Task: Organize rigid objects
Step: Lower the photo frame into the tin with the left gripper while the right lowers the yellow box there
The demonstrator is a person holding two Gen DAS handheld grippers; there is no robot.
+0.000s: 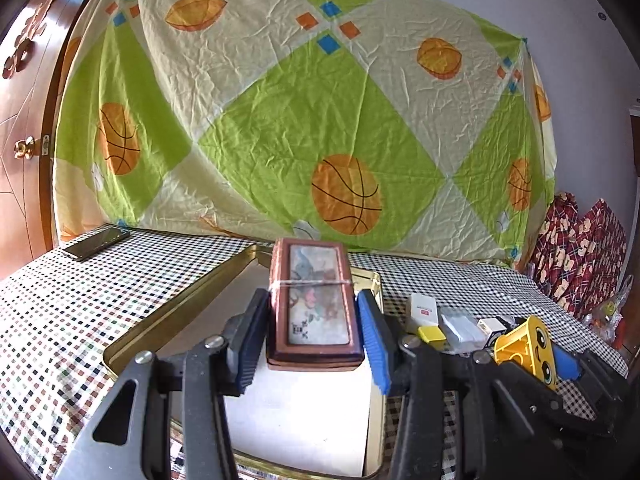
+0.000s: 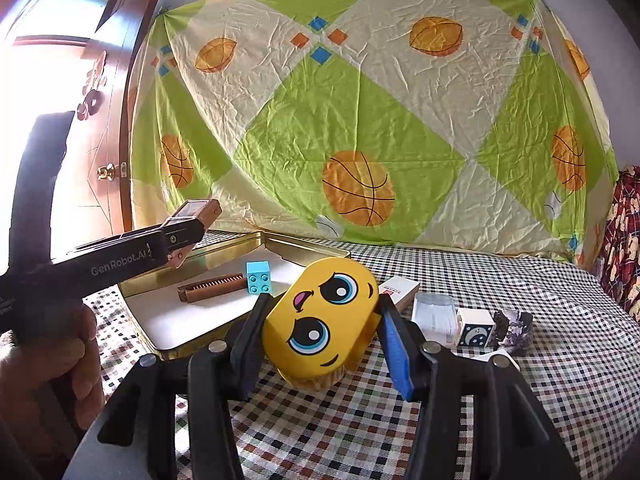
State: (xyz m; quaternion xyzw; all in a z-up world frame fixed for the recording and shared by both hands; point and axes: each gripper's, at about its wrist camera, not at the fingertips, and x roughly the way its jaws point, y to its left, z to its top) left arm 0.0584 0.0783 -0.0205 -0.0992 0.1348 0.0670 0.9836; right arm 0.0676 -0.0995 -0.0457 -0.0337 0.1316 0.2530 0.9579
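While the left claw (image 1: 316,334) grips a small framed picture (image 1: 314,304) lengthwise above the gold tin (image 2: 160,300), the right claw (image 2: 320,328) clamps a yellow face block (image 2: 322,316), the tin lying at its ten o'clock.

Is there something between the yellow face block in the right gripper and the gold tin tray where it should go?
Nothing visible blocks it. The yellow face block is held beside the gold tin tray. Inside the tray lie a brown comb and a blue brick, with bare white floor in front of them. The left gripper hangs over its left side.
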